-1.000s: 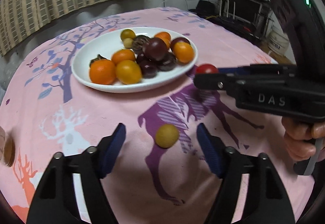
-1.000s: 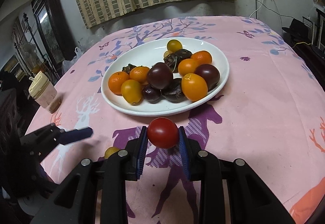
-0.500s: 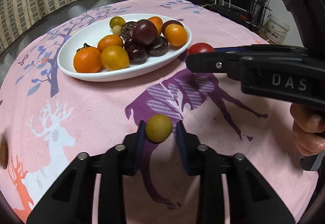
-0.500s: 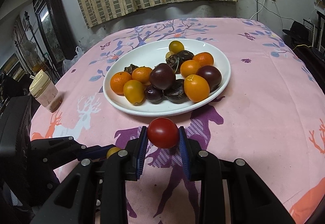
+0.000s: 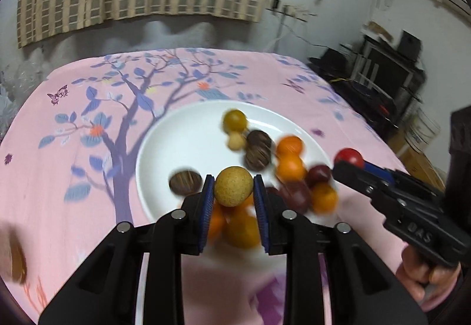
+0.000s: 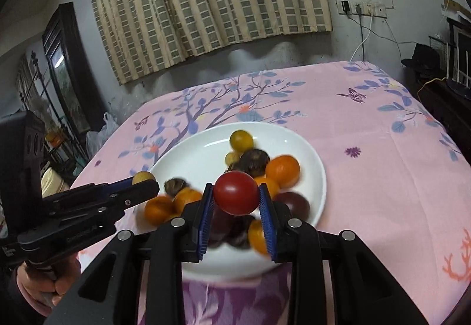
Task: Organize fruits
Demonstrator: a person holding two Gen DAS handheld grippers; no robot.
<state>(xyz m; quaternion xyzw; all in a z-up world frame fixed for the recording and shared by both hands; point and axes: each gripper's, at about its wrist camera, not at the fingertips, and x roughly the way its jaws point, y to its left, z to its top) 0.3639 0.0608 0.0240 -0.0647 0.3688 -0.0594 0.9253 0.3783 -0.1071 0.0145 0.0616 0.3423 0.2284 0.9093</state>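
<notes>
Two grippers, each clamped on one fruit, above the white plate.

The left gripper has its blue pads pressed against a small tan-yellow fruit; the right gripper is closed the same way on a red tomato. Both hang over the near side of the plate, where orange, yellow and dark fruits are heaped. This looks like the carry-to-plate step; next, lower each onto a bare patch and release gently so nothing rolls off onto the pink tablecloth.
</notes>
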